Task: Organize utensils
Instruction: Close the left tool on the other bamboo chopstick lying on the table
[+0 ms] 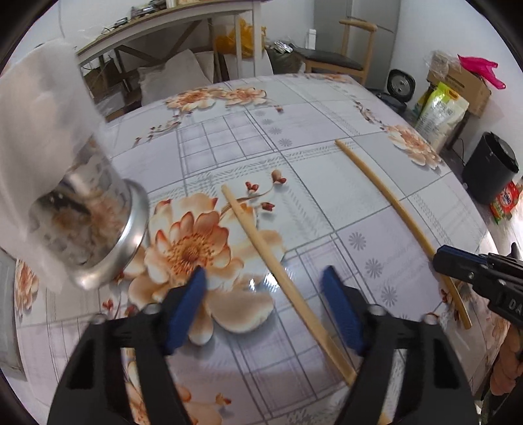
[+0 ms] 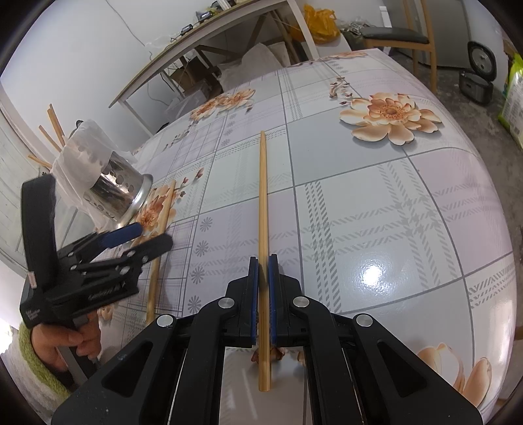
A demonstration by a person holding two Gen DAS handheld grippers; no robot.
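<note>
Two bamboo chopsticks lie on the flowered tablecloth [image 1: 310,114]. My left gripper [image 1: 264,271] stands open over the near chopstick [image 1: 255,235], which runs between the blue pads [image 1: 193,304] without either one touching it. My right gripper [image 2: 263,260] is shut on the other chopstick [image 2: 262,183], gripping it near its close end; the same chopstick [image 1: 392,199] and the right gripper [image 1: 439,258] show at the right of the left wrist view. A perforated metal utensil holder [image 2: 117,189], wrapped in white plastic, stands tilted at the left with several chopsticks [image 2: 54,127] in it. The holder [image 1: 98,225] sits just left of my left gripper.
A hand [image 2: 65,340] in a green sleeve holds the left gripper [image 2: 152,235]. Beyond the table stand a wooden chair [image 1: 343,59], a long workbench [image 1: 163,23], a rice cooker [image 1: 401,83], a black bin [image 1: 490,166] and bags on the floor.
</note>
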